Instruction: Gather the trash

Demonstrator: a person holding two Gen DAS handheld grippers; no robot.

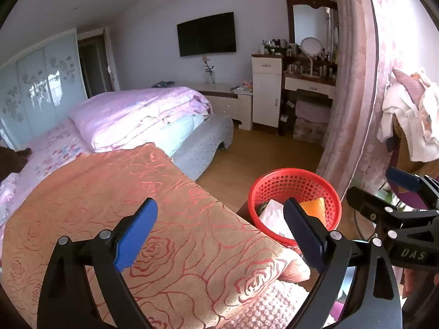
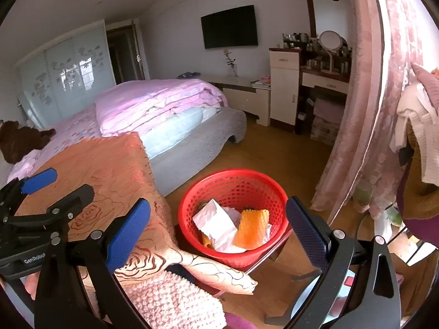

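While both grippers hang side by side over the near end of a bed, a folded orange quilt with a red rose pattern (image 1: 115, 192) lies directly beneath the left gripper (image 1: 219, 233), draped over a pink knobbly blanket (image 2: 170, 298). Further along the bed sits a stack of folded pink and pale blue bedding (image 1: 137, 115), and a dark brown soft toy (image 2: 19, 139) rests near the far side. Against the far wall hang a black television (image 1: 207, 34) and, to its right, a dressing table crowded with bottles and a round mirror (image 1: 310, 63). A pink flowered curtain (image 1: 356, 82) falls to the wooden floor just beside the basket, with pale clothes heaped over a chair (image 1: 411, 120) behind it.

The red plastic mesh basket (image 2: 233, 181) stands on a dark stool (image 2: 274, 249) close against the bed's edge. Inside it lie crumpled white paper (image 2: 216, 222) and a ribbed orange wrapper (image 2: 252, 229).

The left gripper's blue pads stand wide apart with nothing between them. The right gripper (image 2: 219, 233) is likewise spread wide and empty, framing the basket.
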